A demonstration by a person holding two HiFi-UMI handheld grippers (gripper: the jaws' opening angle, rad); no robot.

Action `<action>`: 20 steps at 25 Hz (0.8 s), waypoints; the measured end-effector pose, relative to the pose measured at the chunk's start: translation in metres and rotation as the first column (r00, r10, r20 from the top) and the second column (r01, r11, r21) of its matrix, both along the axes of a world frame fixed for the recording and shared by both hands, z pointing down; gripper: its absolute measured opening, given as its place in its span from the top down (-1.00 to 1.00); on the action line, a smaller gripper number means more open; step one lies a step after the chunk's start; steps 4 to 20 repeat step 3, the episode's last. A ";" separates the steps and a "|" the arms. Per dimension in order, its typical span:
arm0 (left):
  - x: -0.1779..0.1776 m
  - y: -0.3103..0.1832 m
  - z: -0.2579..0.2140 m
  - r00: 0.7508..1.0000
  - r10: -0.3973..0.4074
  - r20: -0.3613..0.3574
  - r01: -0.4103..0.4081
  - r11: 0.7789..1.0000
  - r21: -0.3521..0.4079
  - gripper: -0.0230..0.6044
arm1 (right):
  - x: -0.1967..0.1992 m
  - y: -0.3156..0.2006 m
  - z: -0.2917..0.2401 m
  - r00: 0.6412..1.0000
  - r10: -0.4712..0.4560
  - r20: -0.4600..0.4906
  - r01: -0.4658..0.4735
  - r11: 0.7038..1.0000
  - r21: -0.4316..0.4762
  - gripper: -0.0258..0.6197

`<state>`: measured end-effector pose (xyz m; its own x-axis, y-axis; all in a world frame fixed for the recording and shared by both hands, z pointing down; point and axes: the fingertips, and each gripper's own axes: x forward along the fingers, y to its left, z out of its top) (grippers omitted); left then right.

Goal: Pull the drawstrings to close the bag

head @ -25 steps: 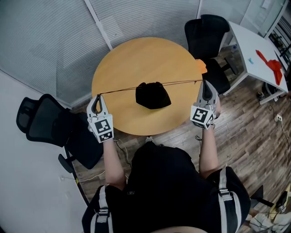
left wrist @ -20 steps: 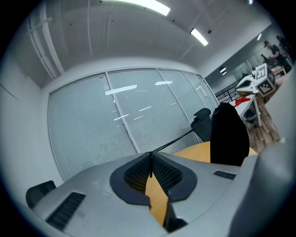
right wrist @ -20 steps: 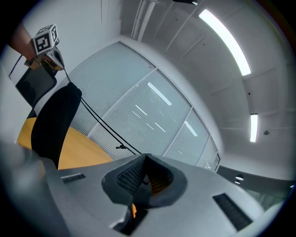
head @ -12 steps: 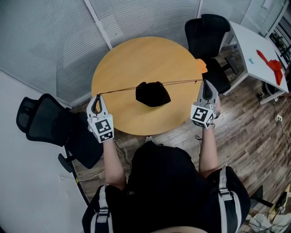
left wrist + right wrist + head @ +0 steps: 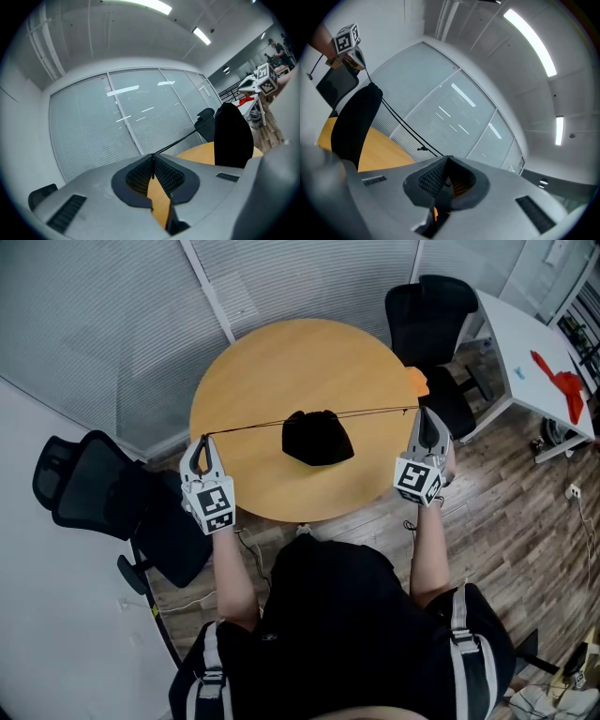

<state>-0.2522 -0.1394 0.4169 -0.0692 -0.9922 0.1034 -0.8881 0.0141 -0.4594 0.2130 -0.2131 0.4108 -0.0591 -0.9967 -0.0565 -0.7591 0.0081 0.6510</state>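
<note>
Bag strung between both tools, cords pulled tight

The black bag (image 5: pixel 318 437) is near the middle of the round worktop (image 5: pixel 281 362), roughly midway between the two tools and well apart from each. The left tool (image 5: pixel 201 440) is pinched shut on the left drawstring (image 5: pixel 248 427) just off the worktop's left edge. The right tool (image 5: pixel 421 410) is clamped on the right drawstring (image 5: pixel 375 412) at the right edge. Both cords run straight and taut to the bag's bunched top.
</note>
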 end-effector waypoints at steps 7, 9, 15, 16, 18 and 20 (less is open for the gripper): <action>-0.004 -0.002 -0.001 1.000 -0.005 -0.005 0.005 1.000 0.000 0.85 | -0.004 -0.004 -0.001 1.000 -0.005 -0.001 0.005 1.000 0.000 0.73; -0.004 -0.002 -0.001 1.000 -0.005 -0.005 0.005 1.000 0.000 0.85 | -0.004 -0.004 -0.001 1.000 -0.005 -0.001 0.005 1.000 0.000 0.73; -0.004 -0.002 -0.001 1.000 -0.005 -0.005 0.005 1.000 0.000 0.85 | -0.004 -0.004 -0.001 1.000 -0.005 -0.001 0.005 1.000 0.000 0.73; -0.004 -0.002 -0.001 1.000 -0.005 -0.005 0.005 1.000 0.000 0.85 | -0.004 -0.004 -0.001 1.000 -0.005 -0.001 0.005 1.000 0.000 0.73; -0.004 -0.002 -0.001 1.000 -0.005 -0.005 0.005 1.000 0.000 0.85 | -0.004 -0.004 -0.001 1.000 -0.005 -0.001 0.005 1.000 0.000 0.73; -0.004 -0.002 -0.001 1.000 -0.005 -0.005 0.005 1.000 0.000 0.85 | -0.004 -0.004 -0.001 1.000 -0.005 -0.001 0.005 1.000 0.000 0.73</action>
